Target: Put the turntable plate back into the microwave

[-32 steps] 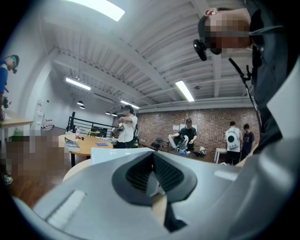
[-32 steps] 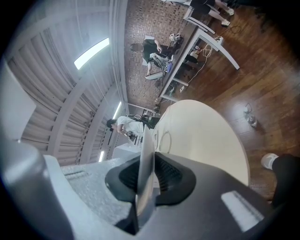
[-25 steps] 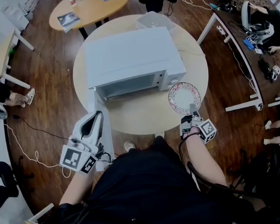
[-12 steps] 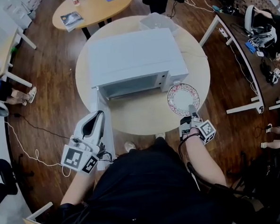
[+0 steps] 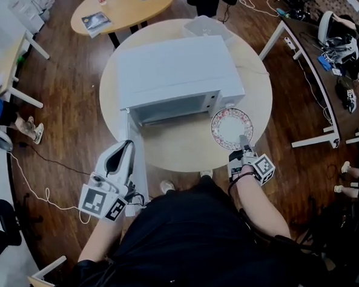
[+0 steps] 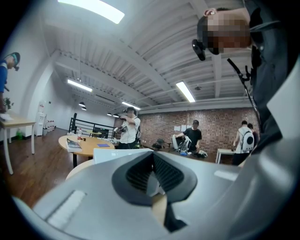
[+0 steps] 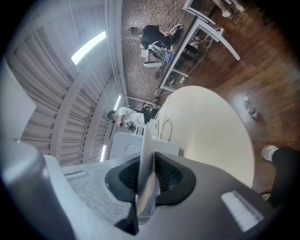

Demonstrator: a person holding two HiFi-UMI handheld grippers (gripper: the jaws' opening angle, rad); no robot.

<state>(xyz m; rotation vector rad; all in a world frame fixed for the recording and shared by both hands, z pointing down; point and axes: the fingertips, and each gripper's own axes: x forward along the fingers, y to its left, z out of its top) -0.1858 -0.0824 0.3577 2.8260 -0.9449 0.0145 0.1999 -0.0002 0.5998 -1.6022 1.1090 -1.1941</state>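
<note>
So you've got a big round beige table (image 5: pixel 180 152) on a wood floor (image 5: pixel 61 98), and most of it is taken up by a white microwave (image 5: pixel 175 70) with its opening facing the person. The microwave door (image 5: pixel 137 173) is swung wide open and sticks out past the table edge on the left side of the head view. The turntable plate (image 5: pixel 232 129), glass with a flowery pattern round the rim, is outside the oven, over the table just beside the microwave's front right corner. I can't tell if it's resting on the table or lifted a bit. The right gripper (image 5: pixel 245 143) is clamped on the plate's near edge. In the right gripper view you see the plate (image 7: pixel 146 150) edge-on, pinched between the two dark pads. The left gripper (image 5: pixel 127 148) sits just beside the open door, on its outer side. In the left gripper view its jaws meet at the tips, and I can't make out anything between them.
</note>
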